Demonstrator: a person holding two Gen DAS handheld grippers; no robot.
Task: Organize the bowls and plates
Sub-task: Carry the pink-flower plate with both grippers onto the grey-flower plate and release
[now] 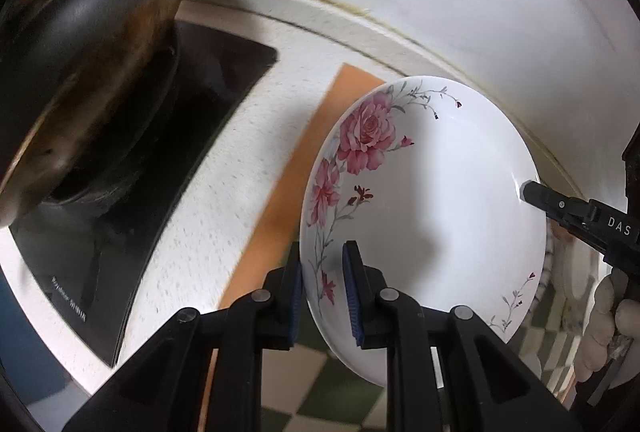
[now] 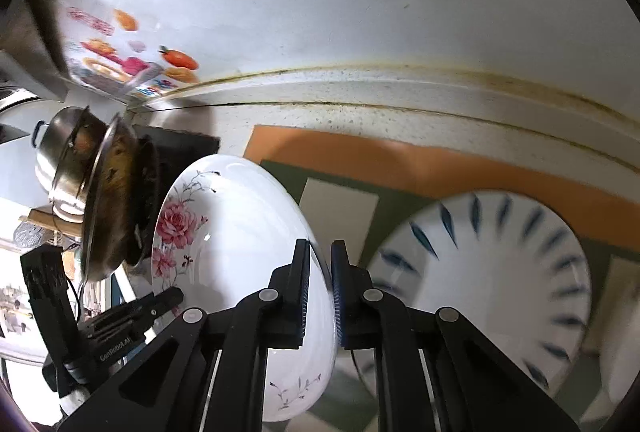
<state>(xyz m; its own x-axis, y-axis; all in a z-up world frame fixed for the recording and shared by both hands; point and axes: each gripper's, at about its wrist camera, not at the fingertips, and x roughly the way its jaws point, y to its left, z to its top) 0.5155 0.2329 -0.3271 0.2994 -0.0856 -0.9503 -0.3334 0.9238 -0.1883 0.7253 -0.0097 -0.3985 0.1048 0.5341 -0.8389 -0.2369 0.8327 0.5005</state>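
Gripping the white round porcelain plate with pink roses (image 1: 432,199) by opposite rims, the left gripper (image 1: 322,292) and right gripper (image 2: 320,296) are each pinching narrowly on its edge, holding it tilted. Left of this plate, a dark metal wok (image 1: 88,71) is crowding close; right of it, a white blue-dashed plate (image 2: 492,280) is lying on the checked mat (image 2: 340,207), just beside.

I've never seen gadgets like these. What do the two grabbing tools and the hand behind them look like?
Both are black plastic tongs. The left gripper and right gripper have ribbed blue pads and silver pivot pins. One body carries white lettering. The hand wears a pale glove.
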